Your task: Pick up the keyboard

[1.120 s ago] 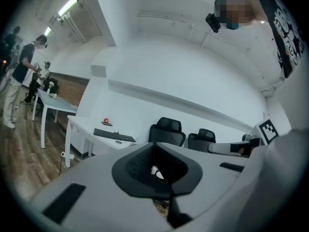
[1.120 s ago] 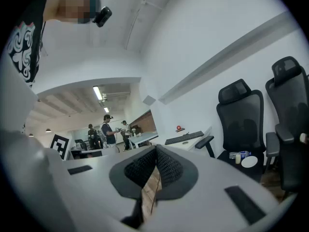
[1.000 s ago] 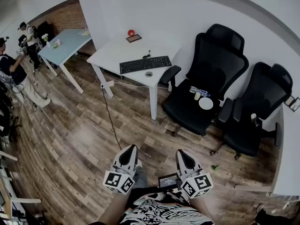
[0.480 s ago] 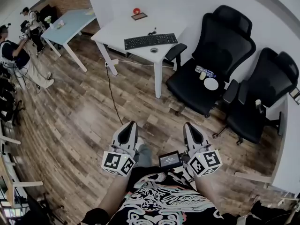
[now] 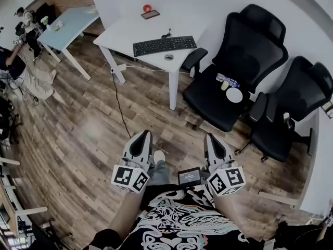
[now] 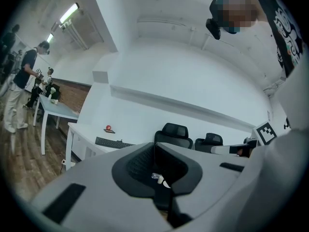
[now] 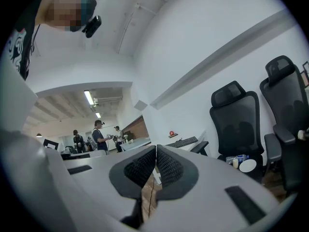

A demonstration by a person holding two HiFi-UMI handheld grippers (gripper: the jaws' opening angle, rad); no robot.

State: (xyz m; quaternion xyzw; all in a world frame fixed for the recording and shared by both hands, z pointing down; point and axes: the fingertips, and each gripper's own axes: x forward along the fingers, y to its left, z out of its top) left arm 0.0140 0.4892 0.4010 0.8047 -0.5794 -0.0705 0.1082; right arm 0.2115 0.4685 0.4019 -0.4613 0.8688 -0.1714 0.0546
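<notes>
The keyboard (image 5: 164, 45) lies on the white counter (image 5: 125, 35) near its front edge, well ahead. The left gripper (image 5: 141, 141) and right gripper (image 5: 215, 144) have their jaws closed and empty. Best to approach squarely, open both early, then take the short ends.

Keyboards: one keyboard (image 5: 164, 45), on the white table (image 5: 125, 33).
Tables: two, the white table and a blue table (image 5: 70, 25) left of it.
Black chairs: two, first chair (image 5: 250, 56) and second chair (image 5: 307, 92), right of the white table.
Red balls: one red ball (image 5: 147, 8), on the white table.
Grippers: two, left gripper (image 5: 142, 135) and right gripper (image 5: 212, 138).
</notes>
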